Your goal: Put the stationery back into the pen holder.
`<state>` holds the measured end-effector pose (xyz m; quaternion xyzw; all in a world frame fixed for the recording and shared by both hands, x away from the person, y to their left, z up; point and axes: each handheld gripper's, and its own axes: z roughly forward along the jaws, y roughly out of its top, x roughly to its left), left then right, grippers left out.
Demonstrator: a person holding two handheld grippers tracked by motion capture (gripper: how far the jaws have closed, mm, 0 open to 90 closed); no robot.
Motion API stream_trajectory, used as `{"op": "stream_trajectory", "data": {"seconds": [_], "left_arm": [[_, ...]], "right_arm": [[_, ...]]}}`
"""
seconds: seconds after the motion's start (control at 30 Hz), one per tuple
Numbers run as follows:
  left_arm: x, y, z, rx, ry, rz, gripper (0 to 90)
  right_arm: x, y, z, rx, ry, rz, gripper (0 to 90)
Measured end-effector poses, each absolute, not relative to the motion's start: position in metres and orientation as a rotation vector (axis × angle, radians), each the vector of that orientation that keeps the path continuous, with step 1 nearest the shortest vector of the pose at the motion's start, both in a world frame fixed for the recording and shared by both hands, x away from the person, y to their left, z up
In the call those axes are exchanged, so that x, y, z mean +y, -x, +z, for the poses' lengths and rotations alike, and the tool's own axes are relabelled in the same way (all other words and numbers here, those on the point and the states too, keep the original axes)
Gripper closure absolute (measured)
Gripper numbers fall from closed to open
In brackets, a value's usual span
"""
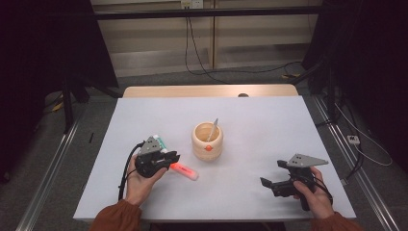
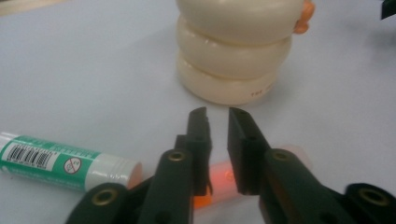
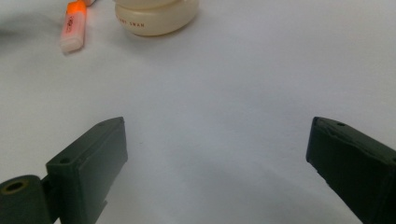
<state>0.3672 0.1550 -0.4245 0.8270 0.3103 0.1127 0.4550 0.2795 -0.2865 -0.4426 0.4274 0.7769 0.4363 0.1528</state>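
Note:
An orange highlighter lies on the white table, left of a cream ringed wooden pot. My left gripper sits at the highlighter's near end. In the left gripper view its jaws stand a narrow gap apart with the highlighter's orange body between them, and the pot is just ahead. A green-and-white glue stick lies beside that gripper. My right gripper rests wide open at the front right, holding nothing, with the highlighter and pot far ahead.
A thin pale stick leans inside the pot. The pot has a small orange knob on its front. The table's far edge is a wooden strip, with floor rails and cables on both sides.

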Motion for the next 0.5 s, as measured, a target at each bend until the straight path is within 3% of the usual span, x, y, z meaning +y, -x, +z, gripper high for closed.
{"op": "stream_trajectory", "data": {"seconds": [0.07, 0.5], "left_arm": [[0.154, -0.369, -0.427, 0.765, -2.059, 0.271, 90.0], [0.143, -0.387, -0.445, 0.854, -2.179, 0.275, 90.0]], "right_arm": [[-0.286, -0.279, -0.443, 2.227, -1.229, 1.253, 5.2], [-0.286, -0.28, -0.444, 2.23, -1.227, 1.25, 5.2]]}}
